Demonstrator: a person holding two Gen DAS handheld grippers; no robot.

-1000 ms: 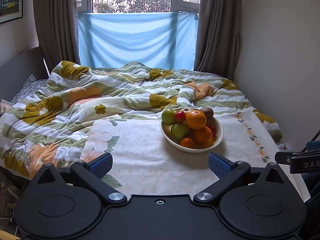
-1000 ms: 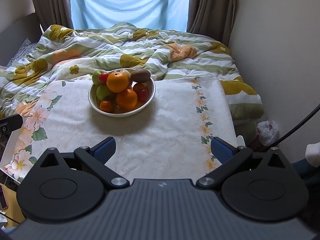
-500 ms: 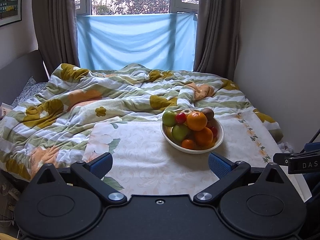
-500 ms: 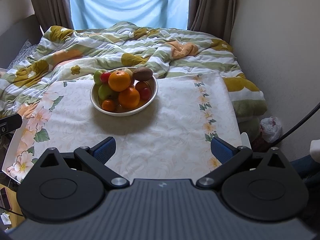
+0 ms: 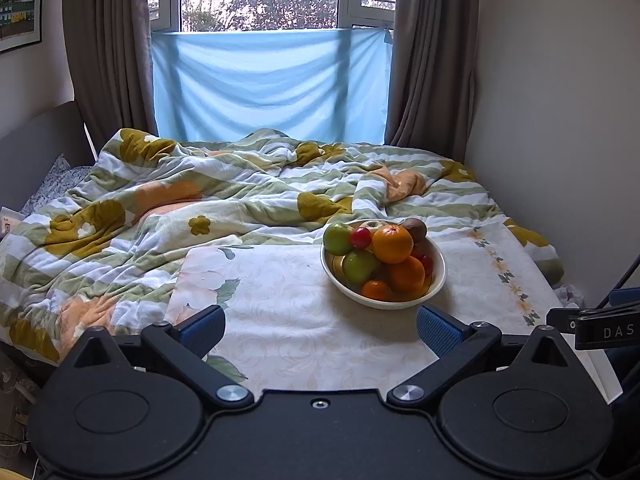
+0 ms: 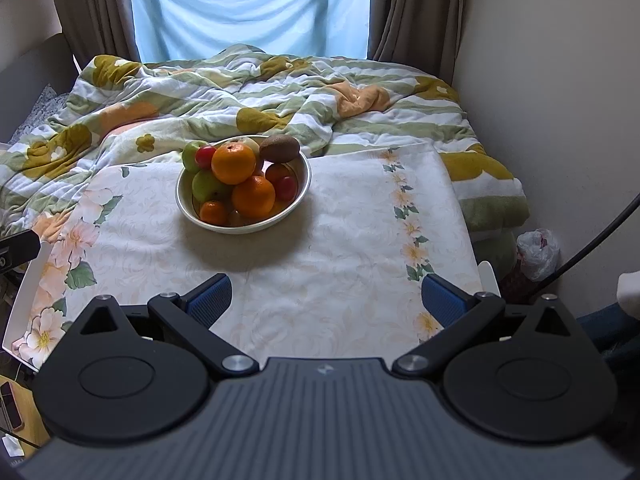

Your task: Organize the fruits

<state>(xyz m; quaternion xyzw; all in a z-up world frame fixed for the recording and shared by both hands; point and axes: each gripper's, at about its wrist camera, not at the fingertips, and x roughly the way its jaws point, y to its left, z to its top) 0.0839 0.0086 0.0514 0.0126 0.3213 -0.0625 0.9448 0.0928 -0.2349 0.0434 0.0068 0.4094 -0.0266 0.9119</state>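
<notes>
The bowl (image 6: 243, 184) sits heaped with fruit mid-surface (image 6: 340, 248), by the quilt (image 6: 280, 92); I judge the top orange (image 6: 233, 163) firm, round and liable to roll — best taken across its widest part, gently, since the kiwi (image 6: 279, 148) perched at the rim could tumble. My left gripper (image 5: 320, 330) and right gripper (image 6: 326, 298) hang short of the bowl, fingers (image 6: 210, 295) spread wide, empty, touching nothing.

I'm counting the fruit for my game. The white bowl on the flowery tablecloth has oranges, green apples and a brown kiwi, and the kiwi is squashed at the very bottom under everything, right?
Not quite. The kiwi isn't at the bottom: it perches on top, at the back rim of the white bowl, as the right wrist view shows. The oranges, green apples and flowery tablecloth are right.
</notes>
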